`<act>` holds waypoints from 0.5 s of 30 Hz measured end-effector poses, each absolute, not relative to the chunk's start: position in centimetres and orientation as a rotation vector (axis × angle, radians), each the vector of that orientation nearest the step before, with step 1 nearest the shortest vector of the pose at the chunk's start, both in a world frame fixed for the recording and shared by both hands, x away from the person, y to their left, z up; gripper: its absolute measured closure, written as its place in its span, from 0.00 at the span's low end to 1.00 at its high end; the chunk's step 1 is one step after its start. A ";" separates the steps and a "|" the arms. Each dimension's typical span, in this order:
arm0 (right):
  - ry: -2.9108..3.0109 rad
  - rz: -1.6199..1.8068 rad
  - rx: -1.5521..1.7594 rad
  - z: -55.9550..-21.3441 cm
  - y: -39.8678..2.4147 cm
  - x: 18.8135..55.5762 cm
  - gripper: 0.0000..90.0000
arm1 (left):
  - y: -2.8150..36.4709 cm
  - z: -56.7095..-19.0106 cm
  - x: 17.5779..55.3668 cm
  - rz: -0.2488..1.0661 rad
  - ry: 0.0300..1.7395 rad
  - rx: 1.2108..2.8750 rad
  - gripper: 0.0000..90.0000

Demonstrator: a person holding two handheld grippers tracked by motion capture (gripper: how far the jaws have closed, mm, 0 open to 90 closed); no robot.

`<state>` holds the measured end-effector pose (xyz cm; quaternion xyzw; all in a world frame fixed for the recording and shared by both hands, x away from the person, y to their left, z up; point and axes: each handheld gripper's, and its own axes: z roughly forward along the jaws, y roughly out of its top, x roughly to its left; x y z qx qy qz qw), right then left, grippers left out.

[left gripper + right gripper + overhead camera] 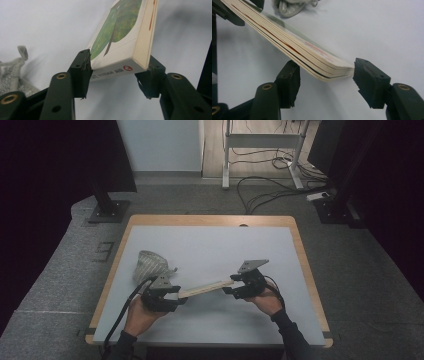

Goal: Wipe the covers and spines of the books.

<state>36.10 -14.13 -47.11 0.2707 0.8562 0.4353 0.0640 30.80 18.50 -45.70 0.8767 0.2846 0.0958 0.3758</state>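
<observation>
Keep the book (205,290) level at lower centre, above the table (210,245), left gripper (113,75) clamped on its spine end, right gripper (325,77) touching the page end, not visibly clamped.

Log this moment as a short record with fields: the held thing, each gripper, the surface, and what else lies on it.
held thing: thin book with a green picture on its cover, spanning the gap between the grippers
left gripper: jaws on either side of one end of the book, both pads against it
right gripper: jaws around the other end, pads touching the page edges
surface: pale table with a wooden rim
other item: crumpled grey cloth, beyond the left gripper
</observation>
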 end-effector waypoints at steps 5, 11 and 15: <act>2.603 1.306 0.821 -47.3 -14.2 35.5 0.38 | 18.3 -46.4 30.2 0.215 0.764 2.244 0.44; 2.620 1.303 0.827 -47.9 -14.3 34.9 0.38 | 18.0 -47.0 29.6 0.225 0.810 2.236 0.36; 2.627 1.299 0.826 -48.1 -14.4 34.5 0.37 | 17.9 -47.3 29.2 0.226 0.836 2.229 0.31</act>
